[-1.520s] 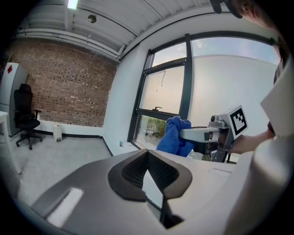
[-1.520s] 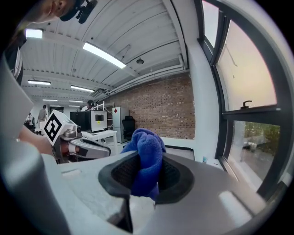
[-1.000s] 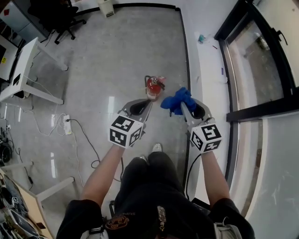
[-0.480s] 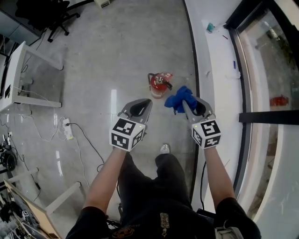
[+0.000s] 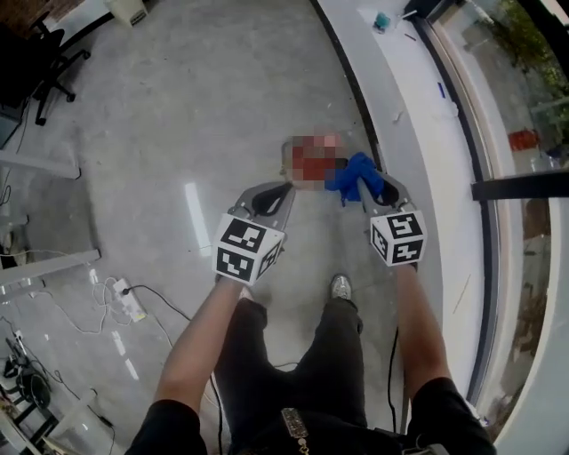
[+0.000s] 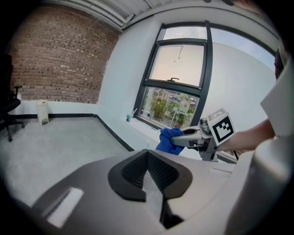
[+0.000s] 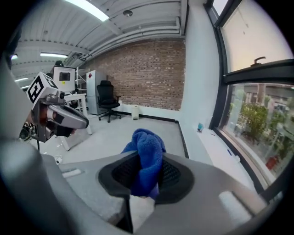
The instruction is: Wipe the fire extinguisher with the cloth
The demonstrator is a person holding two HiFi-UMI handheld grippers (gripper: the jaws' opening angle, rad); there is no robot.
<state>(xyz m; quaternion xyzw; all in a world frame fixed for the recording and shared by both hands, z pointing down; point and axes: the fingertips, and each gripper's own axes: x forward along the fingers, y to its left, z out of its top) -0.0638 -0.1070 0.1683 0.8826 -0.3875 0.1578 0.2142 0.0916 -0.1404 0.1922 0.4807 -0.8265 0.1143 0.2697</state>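
– Cloth (image 5: pixel 354 176) first: where is it, and what holds it?
– Blue and bunched, clamped between the jaws of the right gripper (image 5: pixel 366 188). The right gripper view shows it standing up past the pads. The left gripper (image 5: pixel 286 186) has its jaws pressed together with nothing in them.
– And the fire extinguisher (image 5: pixel 309 165)?
– Red, on the grey floor (image 5: pixel 204 98) just ahead of both grippers, close to the foot of the white ledge (image 5: pixel 404 124) under the window. The cloth overlaps its right edge in the head view; whether they touch I cannot tell. The left gripper's tip sits just at its near left side.
– What else is about?
– An office chair (image 5: pixel 40 58) far off at the top left and a power strip (image 5: pixel 133 302) with trailing cables lower left, both well apart from it. A small teal thing (image 5: pixel 380 19) and a blue pen (image 5: pixel 442 89) lie on the ledge. The person's shoe (image 5: pixel 340 286) is behind the grippers.
– Any writing?
– Only black-and-white square markers on each gripper's cube. The extinguisher's label is too blurred to read.
– Against a second ago?
– Then a sliver of floor showed between the cloth and the extinguisher; now both grippers have closed in on it, and the chair has slid to the corner of the head view
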